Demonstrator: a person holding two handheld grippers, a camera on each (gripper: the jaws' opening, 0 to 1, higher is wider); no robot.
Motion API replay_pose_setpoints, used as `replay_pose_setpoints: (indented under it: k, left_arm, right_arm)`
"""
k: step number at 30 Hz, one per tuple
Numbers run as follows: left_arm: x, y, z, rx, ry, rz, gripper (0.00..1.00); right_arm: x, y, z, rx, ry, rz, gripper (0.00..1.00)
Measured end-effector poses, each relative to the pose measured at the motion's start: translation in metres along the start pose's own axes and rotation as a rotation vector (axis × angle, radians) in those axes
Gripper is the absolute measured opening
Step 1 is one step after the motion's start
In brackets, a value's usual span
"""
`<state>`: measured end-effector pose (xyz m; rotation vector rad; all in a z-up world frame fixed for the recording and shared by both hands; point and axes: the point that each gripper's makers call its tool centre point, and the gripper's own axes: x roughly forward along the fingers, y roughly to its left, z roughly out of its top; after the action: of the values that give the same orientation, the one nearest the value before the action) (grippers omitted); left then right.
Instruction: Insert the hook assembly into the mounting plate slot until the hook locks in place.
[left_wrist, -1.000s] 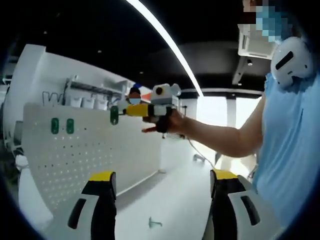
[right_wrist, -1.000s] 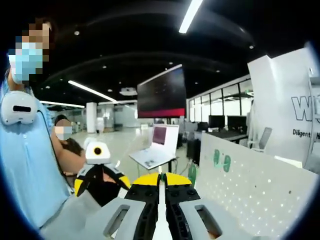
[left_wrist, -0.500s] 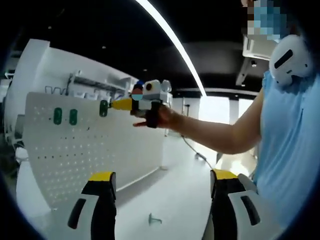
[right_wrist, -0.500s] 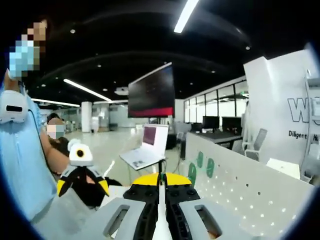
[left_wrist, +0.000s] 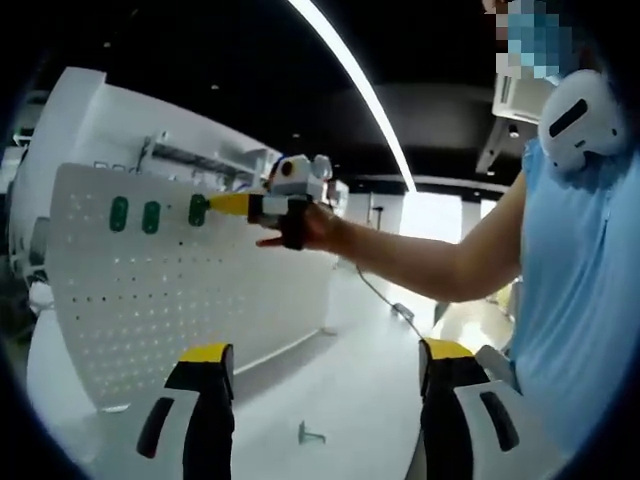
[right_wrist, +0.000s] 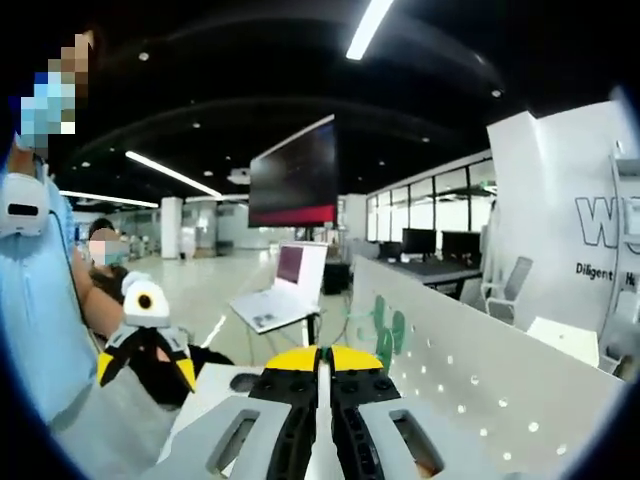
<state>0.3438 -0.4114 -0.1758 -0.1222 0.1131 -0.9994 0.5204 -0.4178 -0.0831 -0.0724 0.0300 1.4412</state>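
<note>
Green hook (left_wrist: 198, 209), upper left of the left gripper view, held at the yellow tips of the right gripper (left_wrist: 232, 205) and lying against the top row of the white pegboard (left_wrist: 180, 300). Two more green hooks (left_wrist: 135, 215) sit on the board just to its left, already mounted. Whether the held hook's tabs have entered the slots cannot be told; it is judged to be at the board but not yet locked, so the final press and release remain.

Right gripper, in its own view: jaws clenched, tips (right_wrist: 322, 362) meeting at lower centre, green hooks (right_wrist: 388, 328) just beyond on the board's upper edge. The gripped piece itself is hidden by the tips there.

Left gripper: jaws spread wide (left_wrist: 318, 370) at the bottom of its view, nothing between them. A spare hook (left_wrist: 311, 433) lies on the white table (left_wrist: 350, 380) at lower centre.

A laptop (right_wrist: 272, 296) stands left of centre in the right gripper view.
</note>
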Motion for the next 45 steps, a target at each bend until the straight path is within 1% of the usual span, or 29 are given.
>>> replay_pose_setpoints:
  k: [4,11,23,33,40,42,45]
  left_arm:
    - [0.001,0.004,-0.003,-0.008,0.004,0.0,0.76]
    - [0.002,0.007,-0.005,-0.016,0.007,-0.003,0.75]
    - [0.001,0.011,-0.006,-0.019,0.01,0.0,0.75]
    - [-0.001,0.013,-0.004,-0.017,0.007,0.012,0.75]
    - [-0.004,0.017,-0.001,-0.002,0.004,0.036,0.76]
    - [-0.007,0.02,0.001,0.012,0.007,0.055,0.77]
    - [-0.013,0.025,0.006,0.028,-0.008,0.091,0.77]
  right_arm:
    - [0.003,-0.008,-0.005,0.008,0.003,-0.008,0.01]
    - [0.003,-0.017,-0.006,0.013,-0.002,-0.019,0.01]
    - [0.007,-0.024,-0.006,0.019,-0.003,-0.021,0.01]
    - [0.006,-0.029,-0.009,0.028,-0.002,-0.024,0.01]
    - [0.008,-0.03,-0.009,0.029,-0.003,-0.019,0.01]
    - [0.008,-0.031,-0.009,0.031,-0.002,-0.017,0.01]
    - [0.008,-0.031,-0.01,0.031,-0.002,-0.014,0.01]
